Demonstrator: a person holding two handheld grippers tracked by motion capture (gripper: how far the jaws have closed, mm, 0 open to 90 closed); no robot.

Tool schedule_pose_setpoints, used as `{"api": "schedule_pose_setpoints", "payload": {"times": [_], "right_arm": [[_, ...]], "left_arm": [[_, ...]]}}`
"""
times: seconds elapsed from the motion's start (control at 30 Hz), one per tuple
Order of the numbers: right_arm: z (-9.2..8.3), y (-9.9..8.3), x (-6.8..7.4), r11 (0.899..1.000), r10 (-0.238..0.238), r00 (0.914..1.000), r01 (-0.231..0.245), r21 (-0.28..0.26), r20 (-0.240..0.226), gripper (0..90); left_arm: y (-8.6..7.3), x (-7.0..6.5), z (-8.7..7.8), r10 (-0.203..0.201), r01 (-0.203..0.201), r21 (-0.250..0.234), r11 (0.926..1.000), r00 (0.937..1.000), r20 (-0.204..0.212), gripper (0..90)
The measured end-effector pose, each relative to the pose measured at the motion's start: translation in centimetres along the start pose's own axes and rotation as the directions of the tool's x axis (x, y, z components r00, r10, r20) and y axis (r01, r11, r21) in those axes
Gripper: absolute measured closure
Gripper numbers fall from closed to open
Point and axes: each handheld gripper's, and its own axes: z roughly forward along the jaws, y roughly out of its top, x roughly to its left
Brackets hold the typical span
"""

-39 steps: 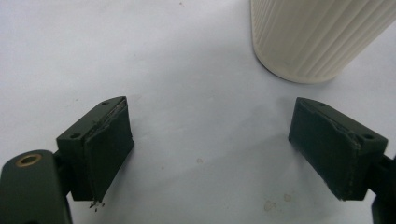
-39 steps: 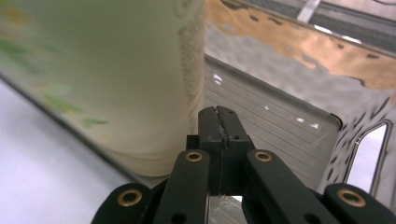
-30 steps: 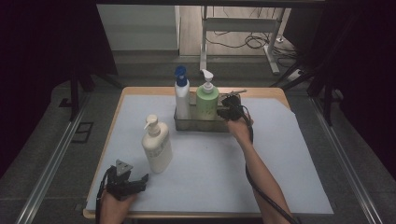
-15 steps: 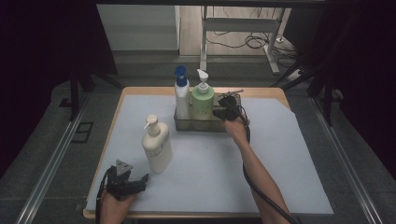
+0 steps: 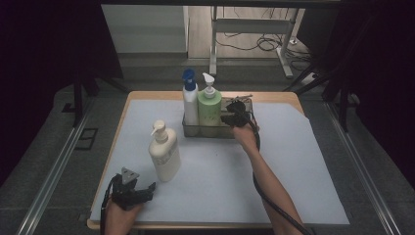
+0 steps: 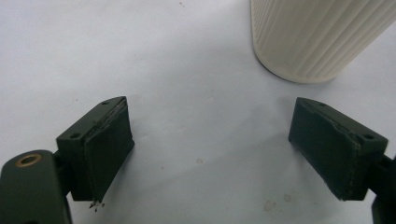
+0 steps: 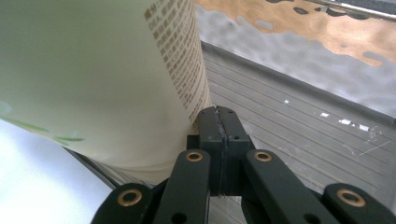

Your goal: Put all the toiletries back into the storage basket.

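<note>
A green pump bottle (image 5: 209,110) stands in a metal tray (image 5: 208,132) at the back of the table, beside a white bottle with a blue cap (image 5: 190,104). My right gripper (image 5: 225,117) is inside the tray at the green bottle's right side. In the right gripper view its jaws (image 7: 218,114) are shut on nothing, tips against the green bottle (image 7: 93,79) above the ribbed tray floor (image 7: 299,135). A cream pump bottle (image 5: 164,152) stands at the front left. My left gripper (image 5: 142,191) rests just below it, open and empty (image 6: 210,144), with the cream bottle's base (image 6: 317,37) ahead.
A white mat (image 5: 293,161) covers the wooden table, bare on the right half. The table's front edge (image 5: 205,226) lies close to the left hand. Table legs and cables show on the floor beyond the far edge.
The right gripper has shifted slightly left in the tray, and the green bottle has moved left with it, closer to the blue-capped bottle. The left gripper has stayed put.
</note>
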Motion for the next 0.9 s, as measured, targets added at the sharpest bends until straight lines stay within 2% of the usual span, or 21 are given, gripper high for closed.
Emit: {"api": "schedule_pose_setpoints", "payload": {"times": [0.1, 0.2, 0.4, 0.5, 0.63, 0.9], "right_arm": [[0.0, 0.0, 0.0, 1.000, -0.007, 1.0000, 0.007, 0.000, 0.003, 89.3], [-0.3, 0.0, 0.0, 0.999, -0.040, 0.9989, 0.040, 0.005, 0.024, 82.7], [-1.6, 0.3, -0.3, 0.998, -0.055, 0.9980, 0.056, -0.015, 0.029, 75.9], [-2.4, 0.3, -0.3, 0.997, -0.076, 0.9957, 0.077, -0.023, 0.053, 70.6], [-3.4, 0.1, -0.6, 0.996, -0.079, 0.9954, 0.082, -0.043, 0.055, 62.2], [-5.3, -0.4, -0.4, 0.991, -0.109, 0.9937, 0.111, -0.081, 0.029, 42.6]], "left_arm": [[0.0, 0.0, 0.0, 0.000, 0.000, 0.000, 1.0000, 1.0000, 0.000, 13.0], [0.0, 0.0, 0.0, 0.000, 0.000, 0.001, 1.0000, 1.0000, 0.000, 13.0], [0.0, 0.0, 0.0, 0.000, 0.000, 0.000, 1.0000, 1.0000, 0.000, 13.0], [0.0, 0.0, 0.0, 0.000, 0.000, 0.000, 1.0000, 1.0000, -0.001, 13.0], [0.0, 0.0, 0.0, -0.001, 0.001, 0.000, 1.0000, 1.0000, 0.000, 13.0], [0.0, 0.0, 0.0, -0.001, 0.001, 0.000, 1.0000, 1.0000, 0.000, 13.0]]}}
